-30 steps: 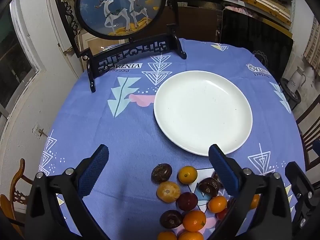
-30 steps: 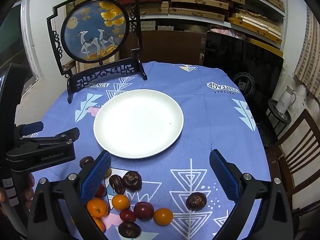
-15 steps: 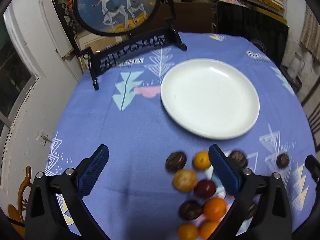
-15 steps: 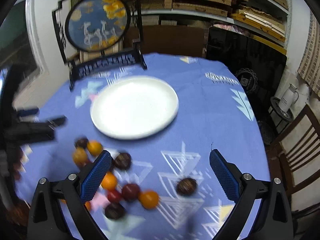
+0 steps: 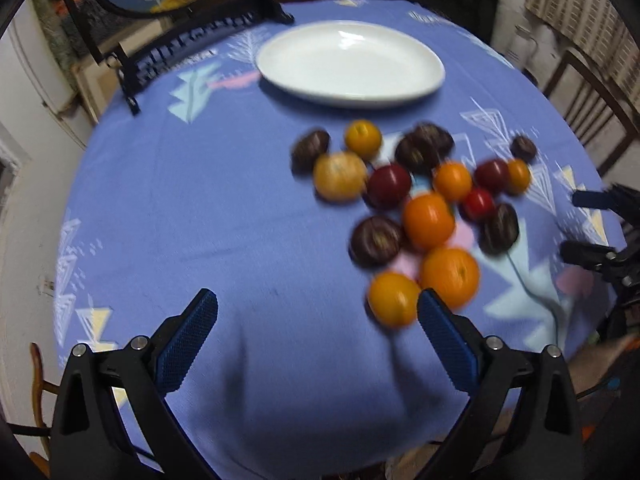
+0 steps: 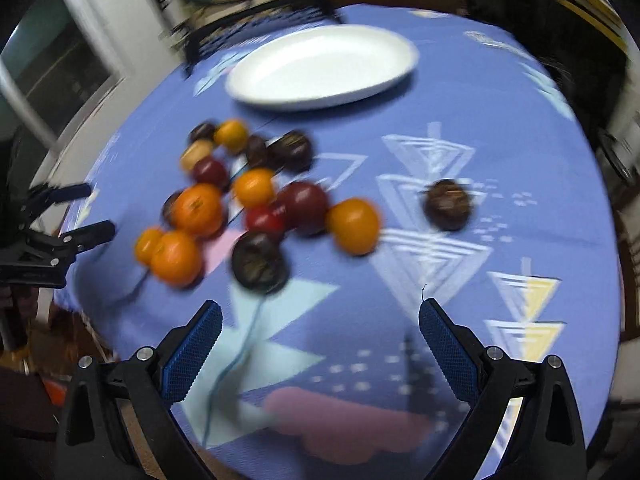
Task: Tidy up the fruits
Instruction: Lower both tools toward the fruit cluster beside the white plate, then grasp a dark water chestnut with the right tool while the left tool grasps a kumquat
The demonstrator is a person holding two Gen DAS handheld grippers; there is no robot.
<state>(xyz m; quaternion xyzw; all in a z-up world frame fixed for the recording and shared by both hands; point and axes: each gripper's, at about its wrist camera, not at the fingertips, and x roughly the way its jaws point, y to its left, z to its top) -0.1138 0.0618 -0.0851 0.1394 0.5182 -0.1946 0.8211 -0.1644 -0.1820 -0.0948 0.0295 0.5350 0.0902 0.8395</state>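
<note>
A pile of fruit (image 5: 424, 204), with oranges, dark passion fruits and red plums, lies on the blue tablecloth in front of an empty white plate (image 5: 352, 60). My left gripper (image 5: 316, 312) is open and empty, hovering near the table's front edge, left of the pile. My right gripper (image 6: 320, 320) is open and empty, in front of the same pile (image 6: 248, 204). One dark fruit (image 6: 447, 204) sits alone to the right. The plate (image 6: 320, 64) lies beyond. Both views are blurred.
A framed round deer screen on a black stand (image 5: 180, 8) stands at the back left of the round table. Wooden chairs (image 5: 592, 88) stand to the right. The right gripper shows in the left wrist view (image 5: 600, 228), and the left gripper in the right wrist view (image 6: 52, 224).
Both grippers have pulled back toward the front edge and dropped lower, so the fruit pile now lies ahead of them. The jaws stayed open.
</note>
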